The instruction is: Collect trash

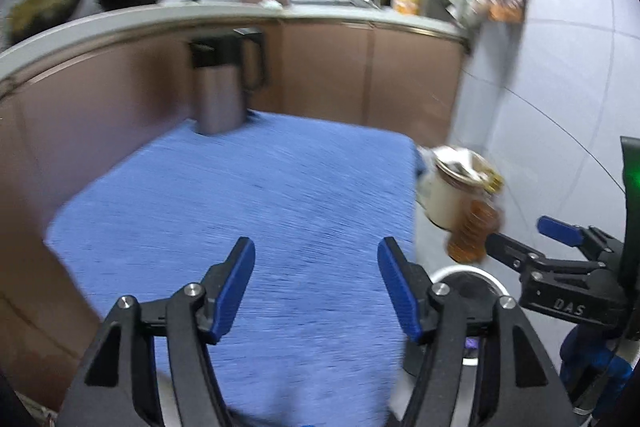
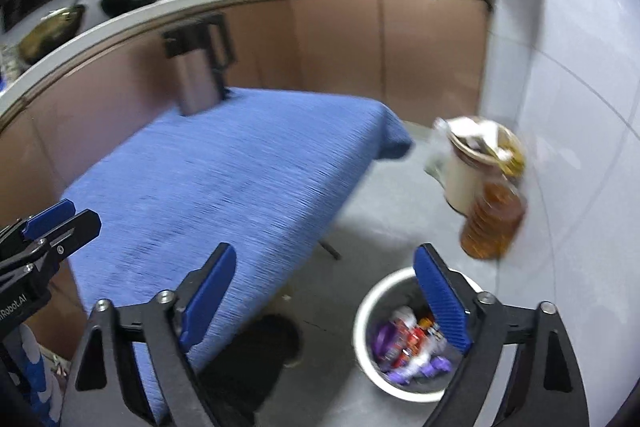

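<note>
Both tools, your left tool (image 1: 316,289) and right tool (image 2: 326,297), are wide apart and hold nothing. Trash (image 2: 408,347) lies in the bin (image 2: 366,311), lower right, nearest your right tool.

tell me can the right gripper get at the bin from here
Probably yes. The right gripper is open and empty, and the bin stands on the floor just below it, beside the table, its mouth uncovered and nothing in between.
</note>
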The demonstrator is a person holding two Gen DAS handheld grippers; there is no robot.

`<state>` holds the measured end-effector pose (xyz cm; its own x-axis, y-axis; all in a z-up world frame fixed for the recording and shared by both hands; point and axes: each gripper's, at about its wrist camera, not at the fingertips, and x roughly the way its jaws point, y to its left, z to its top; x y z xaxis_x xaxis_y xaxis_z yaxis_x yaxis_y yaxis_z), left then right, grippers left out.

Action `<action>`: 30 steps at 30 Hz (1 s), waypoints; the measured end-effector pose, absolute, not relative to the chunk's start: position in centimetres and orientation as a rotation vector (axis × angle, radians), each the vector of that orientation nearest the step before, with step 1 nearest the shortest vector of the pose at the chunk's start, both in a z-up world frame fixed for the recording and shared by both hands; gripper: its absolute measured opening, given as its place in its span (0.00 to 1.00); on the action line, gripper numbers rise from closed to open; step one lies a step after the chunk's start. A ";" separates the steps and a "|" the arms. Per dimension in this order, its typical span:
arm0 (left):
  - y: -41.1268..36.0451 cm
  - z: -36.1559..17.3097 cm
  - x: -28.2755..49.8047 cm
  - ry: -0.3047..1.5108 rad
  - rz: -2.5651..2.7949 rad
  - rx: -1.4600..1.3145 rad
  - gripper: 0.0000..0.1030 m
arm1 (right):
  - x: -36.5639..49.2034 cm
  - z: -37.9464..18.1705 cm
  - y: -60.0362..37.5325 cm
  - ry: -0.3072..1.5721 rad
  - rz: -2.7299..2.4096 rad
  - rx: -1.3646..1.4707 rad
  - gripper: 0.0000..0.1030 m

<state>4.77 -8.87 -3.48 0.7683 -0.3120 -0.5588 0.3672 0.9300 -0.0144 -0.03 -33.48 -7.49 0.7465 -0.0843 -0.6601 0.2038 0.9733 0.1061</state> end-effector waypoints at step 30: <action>0.2 -2.1 1.1 0.421 -0.124 0.014 0.81 | -0.7 -4.3 -23.0 0.562 -0.102 0.081 1.00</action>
